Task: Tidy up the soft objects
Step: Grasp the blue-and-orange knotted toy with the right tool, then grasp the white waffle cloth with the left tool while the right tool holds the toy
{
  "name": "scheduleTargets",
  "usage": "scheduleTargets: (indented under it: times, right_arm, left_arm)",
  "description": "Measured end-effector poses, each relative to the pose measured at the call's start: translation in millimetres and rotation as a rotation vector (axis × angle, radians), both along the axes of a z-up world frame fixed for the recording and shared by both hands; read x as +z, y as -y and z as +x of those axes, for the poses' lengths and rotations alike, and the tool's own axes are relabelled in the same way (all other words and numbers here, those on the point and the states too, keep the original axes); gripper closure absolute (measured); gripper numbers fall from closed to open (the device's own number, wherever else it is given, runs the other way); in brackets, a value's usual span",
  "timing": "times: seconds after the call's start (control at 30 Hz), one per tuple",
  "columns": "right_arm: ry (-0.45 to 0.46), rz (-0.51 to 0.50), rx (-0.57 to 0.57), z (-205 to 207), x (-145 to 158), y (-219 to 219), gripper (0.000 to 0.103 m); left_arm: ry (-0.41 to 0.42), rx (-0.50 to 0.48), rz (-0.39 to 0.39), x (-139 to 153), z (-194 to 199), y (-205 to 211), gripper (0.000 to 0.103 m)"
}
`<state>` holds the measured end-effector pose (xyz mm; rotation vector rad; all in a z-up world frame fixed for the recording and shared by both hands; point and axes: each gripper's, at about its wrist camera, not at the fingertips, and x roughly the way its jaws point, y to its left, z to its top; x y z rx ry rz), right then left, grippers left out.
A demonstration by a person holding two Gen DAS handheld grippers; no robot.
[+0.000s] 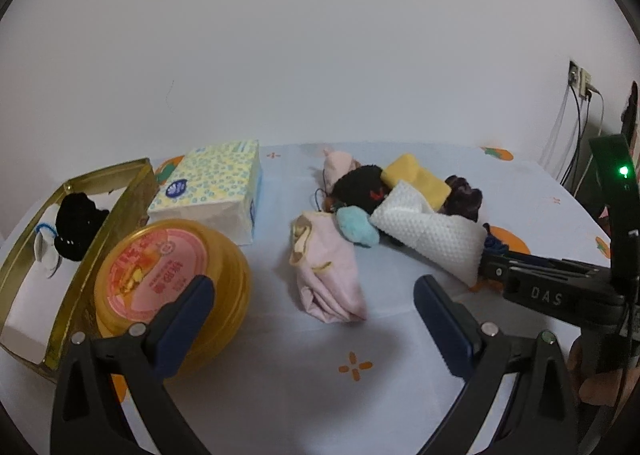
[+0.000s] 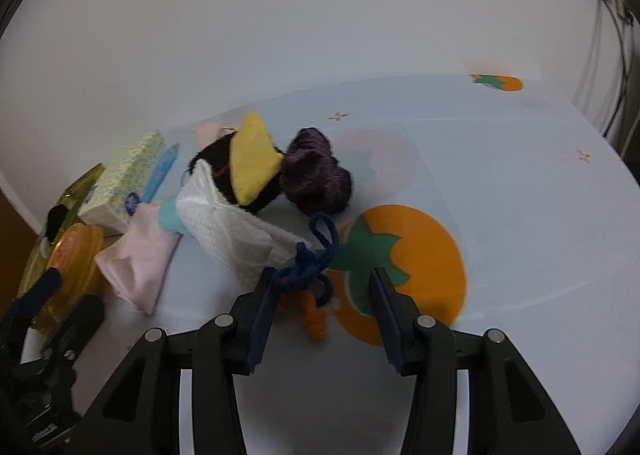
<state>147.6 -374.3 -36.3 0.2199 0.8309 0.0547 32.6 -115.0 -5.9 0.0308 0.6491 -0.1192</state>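
Observation:
A heap of soft things lies mid-table: a folded pink cloth [image 1: 328,275], a teal pad [image 1: 356,229], a black plush [image 1: 360,187], a yellow cloth [image 1: 416,175], a white paper towel [image 1: 428,235] and a purple scrunchie [image 2: 314,175]. My left gripper [image 1: 316,315] stands open just short of the pink cloth, with nothing between its fingers. My right gripper [image 2: 324,295] is half open over a blue cord with an orange bit [image 2: 308,275]. The left pad touches the cord and the right pad stays apart from it. The right gripper [image 1: 490,263] also shows at the towel's near end.
At the left stands an open gold tin [image 1: 120,211] with a black item and white things inside. A round yellow tub with a pink lid [image 1: 168,275] leans beside it, a tissue pack [image 1: 212,187] behind. The tablecloth [image 2: 520,215] has orange fruit prints. Wall cables hang at far right.

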Motion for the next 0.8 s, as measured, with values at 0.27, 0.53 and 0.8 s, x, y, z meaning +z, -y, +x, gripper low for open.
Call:
scheduleTargets:
  times: [0.27, 0.53, 0.8]
  right_arm:
    - [0.002, -0.005, 0.087, 3, -2, -13, 0.087]
    - [0.106, 0.075, 0.027, -21, 18, 13, 0.094]
    - [0.252, 0.243, -0.083, -38, 36, 49, 0.094]
  left_arm:
    - [-0.001, 0.013, 0.009, -1, 0, 1, 0.002]
    - [0.007, 0.020, 0.002, 1, -1, -2, 0.002]
    - [-0.017, -0.002, -0.044, -1, 3, 4, 0.002]
